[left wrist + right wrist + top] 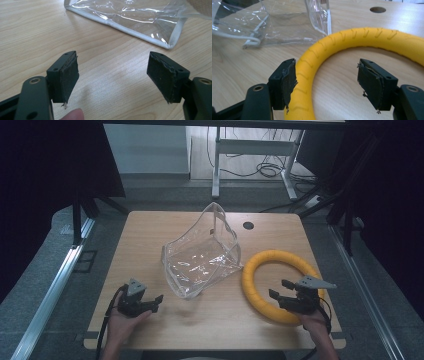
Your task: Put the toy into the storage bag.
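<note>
A yellow ring (280, 285) with moulded chevron ridges; a clear plastic bag (202, 255) trimmed in white; pale wood-grain surface (150, 235) with one dark hole (248, 225); black jaws.

Ahead of my left gripper (112, 75): bare tabletop (37, 32), then clear bag (130, 17). My right gripper (327, 82): yellow ring (307, 70) blocks.

Bag (200, 257): on the table (150, 227), at its middle.
Ring (280, 285): on the table, just right of the bag.
Left gripper (156, 301): near edge, left of the bag.
Right gripper (280, 289): over the ring's near arc.
</note>
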Demonstrator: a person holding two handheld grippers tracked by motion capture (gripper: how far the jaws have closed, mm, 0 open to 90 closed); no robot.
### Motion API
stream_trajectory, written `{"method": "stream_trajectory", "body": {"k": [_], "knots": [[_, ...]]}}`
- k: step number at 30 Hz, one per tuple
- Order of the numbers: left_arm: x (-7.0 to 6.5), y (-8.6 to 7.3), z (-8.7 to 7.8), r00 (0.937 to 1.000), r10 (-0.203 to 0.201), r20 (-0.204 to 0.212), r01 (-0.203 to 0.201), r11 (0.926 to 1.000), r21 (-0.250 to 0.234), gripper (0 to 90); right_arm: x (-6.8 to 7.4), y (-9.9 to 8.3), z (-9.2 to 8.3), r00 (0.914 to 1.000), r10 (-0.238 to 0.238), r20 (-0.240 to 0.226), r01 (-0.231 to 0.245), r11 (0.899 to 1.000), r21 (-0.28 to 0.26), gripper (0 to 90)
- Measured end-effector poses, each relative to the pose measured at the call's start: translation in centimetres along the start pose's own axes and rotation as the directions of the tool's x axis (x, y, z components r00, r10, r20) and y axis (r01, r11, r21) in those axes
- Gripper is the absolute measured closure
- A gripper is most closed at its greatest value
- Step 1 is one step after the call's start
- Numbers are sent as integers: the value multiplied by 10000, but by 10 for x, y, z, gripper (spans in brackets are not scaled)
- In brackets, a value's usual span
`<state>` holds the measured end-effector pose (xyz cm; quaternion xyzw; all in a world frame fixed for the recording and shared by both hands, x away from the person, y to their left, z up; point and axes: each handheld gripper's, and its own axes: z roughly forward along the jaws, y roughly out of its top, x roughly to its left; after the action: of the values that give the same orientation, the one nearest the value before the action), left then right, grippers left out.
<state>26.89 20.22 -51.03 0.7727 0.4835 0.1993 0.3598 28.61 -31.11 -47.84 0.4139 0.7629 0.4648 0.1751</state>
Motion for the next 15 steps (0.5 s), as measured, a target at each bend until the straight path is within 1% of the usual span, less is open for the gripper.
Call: {"method": "stream_trajectory", "body": {"k": [2,3,4,5,8,9,10,11,12,13,14,15], "knots": [[0,0,0,10000,-24,3,24,10000,-27,251,-2,-2,-1,9999,156,-68,-156,9998,-84,303],[0,0,0,10000,-39,22,40,10000,-39,251,-2,-2,-1,9999,156,-68,-156,9998,-84,303],[-1,0,2,10000,-23,56,23,10000,4,248,-4,-3,-2,9992,404,-70,-404,9992,-62,306],[-1,0,2,9999,-58,97,58,10000,24,248,-4,-3,-2,9988,495,-54,-495,9988,-45,310],[-1,0,2,9997,-130,213,128,9999,79,246,-5,-1,-3,9982,606,15,-606,9982,-23,319],[-1,1,2,9995,-163,276,160,9998,125,248,-4,0,-4,9987,508,23,-509,9987,74,328],[-1,1,1,9991,-201,378,194,9996,180,248,-4,1,-4,9997,238,97,-240,9996,178,336],[-1,2,0,9979,-189,614,173,9995,267,243,-3,3,-4,9998,-77,176,71,9995,315,337],[-1,2,0,9979,-189,614,173,9995,267,238,-3,3,-4,9998,-77,176,71,9995,315,337],[-1,2,-1,9976,-182,664,163,9995,288,235,-1,6,-6,9996,-270,128,263,9981,562,336],[-1,3,-1,9974,-166,708,145,9995,293,235,-1,6,-6,9996,-270,128,263,9981,562,336],[0,3,-2,9968,-176,779,155,9995,278,234,-1,8,-6,9995,-314,-7,314,9972,676,336]]}}
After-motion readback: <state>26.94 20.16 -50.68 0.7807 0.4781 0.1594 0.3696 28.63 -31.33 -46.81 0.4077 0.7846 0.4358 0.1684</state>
